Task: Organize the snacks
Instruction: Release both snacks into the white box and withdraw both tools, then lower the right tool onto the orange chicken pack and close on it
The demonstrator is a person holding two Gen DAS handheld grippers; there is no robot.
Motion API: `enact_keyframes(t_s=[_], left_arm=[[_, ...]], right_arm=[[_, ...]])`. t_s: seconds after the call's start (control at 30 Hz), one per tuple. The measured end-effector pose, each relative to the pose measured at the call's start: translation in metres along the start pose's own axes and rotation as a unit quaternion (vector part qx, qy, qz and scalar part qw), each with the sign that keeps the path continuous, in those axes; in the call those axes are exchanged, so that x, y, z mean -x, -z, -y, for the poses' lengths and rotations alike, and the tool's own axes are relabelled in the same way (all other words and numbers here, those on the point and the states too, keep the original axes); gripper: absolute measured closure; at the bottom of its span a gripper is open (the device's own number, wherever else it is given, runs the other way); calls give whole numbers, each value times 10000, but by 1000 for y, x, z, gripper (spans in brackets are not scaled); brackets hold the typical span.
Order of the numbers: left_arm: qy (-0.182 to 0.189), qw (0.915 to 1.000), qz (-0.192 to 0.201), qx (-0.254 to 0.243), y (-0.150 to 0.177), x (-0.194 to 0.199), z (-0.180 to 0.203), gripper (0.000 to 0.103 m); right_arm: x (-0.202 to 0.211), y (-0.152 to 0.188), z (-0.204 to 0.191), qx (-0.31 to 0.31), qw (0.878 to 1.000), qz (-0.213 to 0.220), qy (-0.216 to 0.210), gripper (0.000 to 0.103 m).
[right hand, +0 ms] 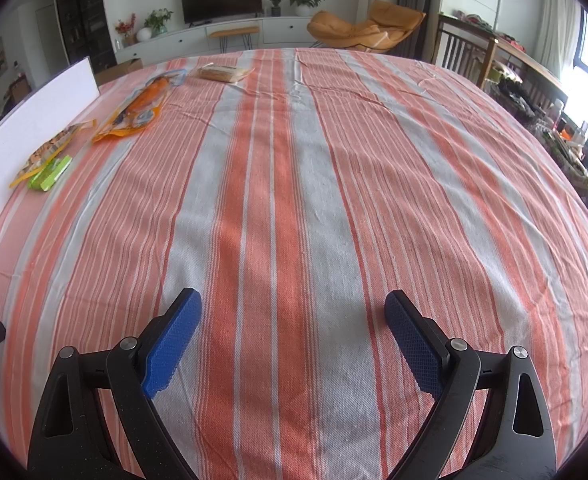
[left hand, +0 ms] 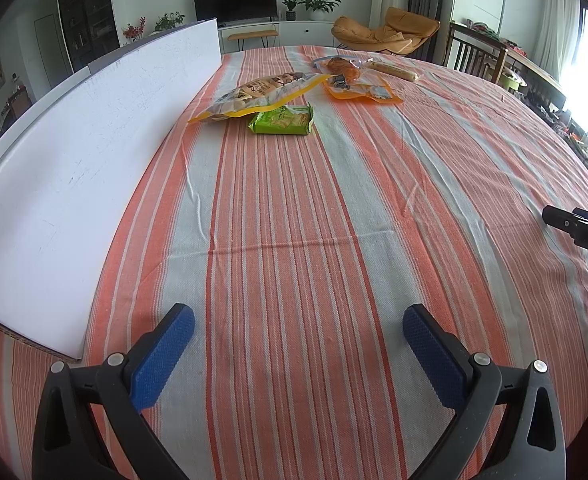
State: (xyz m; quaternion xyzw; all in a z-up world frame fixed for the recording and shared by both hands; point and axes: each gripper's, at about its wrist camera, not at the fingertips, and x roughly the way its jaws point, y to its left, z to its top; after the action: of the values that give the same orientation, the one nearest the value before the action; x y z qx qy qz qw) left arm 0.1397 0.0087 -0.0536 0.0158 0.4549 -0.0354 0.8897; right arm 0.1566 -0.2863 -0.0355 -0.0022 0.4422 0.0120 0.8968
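1. Left gripper (left hand: 298, 322) bottom center, blue pads (left hand: 162, 356) spread wide, empty, above striped tablecloth (left hand: 294, 220).
2. Right gripper (right hand: 293, 308) bottom center, pads spread, empty; also seen at right edge of left view.
3. White board (left hand: 74, 160) along left side.
4. Green snack pack (left hand: 282, 120) upper center, touching yellow-edged bag (left hand: 254, 94).
5. Orange pouch (left hand: 357, 88) w/ croissant pack (left hand: 343, 67) on top, farther, upper center-right.
6. Wrapped roll (left hand: 393, 70) farthest, beside the croissant pack.

Flat green foil cracker packet (left hand: 281, 119) touching the long yellow-edged clear biscuit bag (left hand: 256, 94) that lies aslant, orange printed pouch (left hand: 359, 90) well apart, clear-wrapped brown pastry (left hand: 343, 68) on it — pale wrapped roll (left hand: 394, 71) just beside.
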Motion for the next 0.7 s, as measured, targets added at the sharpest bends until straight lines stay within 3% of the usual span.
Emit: enact_keyframes(t_s=[0.37,0.47,0.6,0.7], left_arm=[[1,10000,0,-2,0,0,0,0],[-1,10000,-3,-4,0,-1,0,0],[1,10000,-4,-5,0,0,0,0],[-1,10000,-3,-4,0,-1,0,0]], right_arm=[[-3,-5,-1,114,9998,-131,-68,8],[-14,-40,-17,353,9980,-464,-230,8],[-27,-116,-67,784,9947,47,-658,8],[-67,-176,-120,1117,9905,-39,-796,9]])
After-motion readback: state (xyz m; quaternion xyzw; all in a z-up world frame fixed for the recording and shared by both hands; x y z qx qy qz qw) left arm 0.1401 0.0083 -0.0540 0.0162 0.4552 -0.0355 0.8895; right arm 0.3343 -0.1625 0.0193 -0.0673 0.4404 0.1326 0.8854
